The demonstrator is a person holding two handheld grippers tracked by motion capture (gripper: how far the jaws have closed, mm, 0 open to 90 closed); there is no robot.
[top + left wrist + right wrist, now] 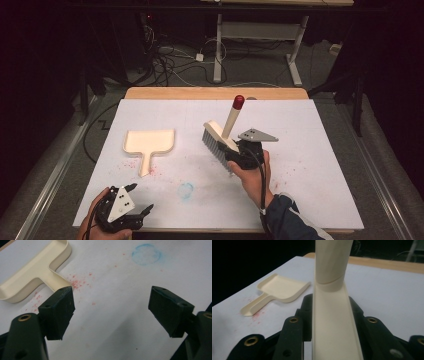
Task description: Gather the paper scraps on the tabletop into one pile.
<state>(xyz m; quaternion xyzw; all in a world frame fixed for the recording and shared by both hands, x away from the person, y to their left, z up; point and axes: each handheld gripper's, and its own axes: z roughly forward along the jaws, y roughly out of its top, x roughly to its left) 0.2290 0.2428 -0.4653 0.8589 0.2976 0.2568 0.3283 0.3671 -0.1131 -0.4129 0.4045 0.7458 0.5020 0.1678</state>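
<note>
Right gripper (pixel 235 152) has its jaws clamped on the cream body of the brush (pixel 220 135), which it holds clear of the table with the grey bristles turned down and to the left and the red-capped handle slanting up and away; in the right gripper view the cream stock stands squeezed between the two black jaws. Off to the left the cream dustpan (pixel 149 143) lies flat on the white sheet (pixel 310 130), its short handle pointing toward the person, with red crumbs (pixel 131 165) scattered around that handle. Left gripper (pixel 131 202) hovers near the table's front edge, jaws wide apart and empty, the pan's handle just beyond them. Judging by this, the sweeping tool is in hand and the pan is not; next, the left jaws would need to close on the pan handle while the bristles come down beside the crumbs.
</note>
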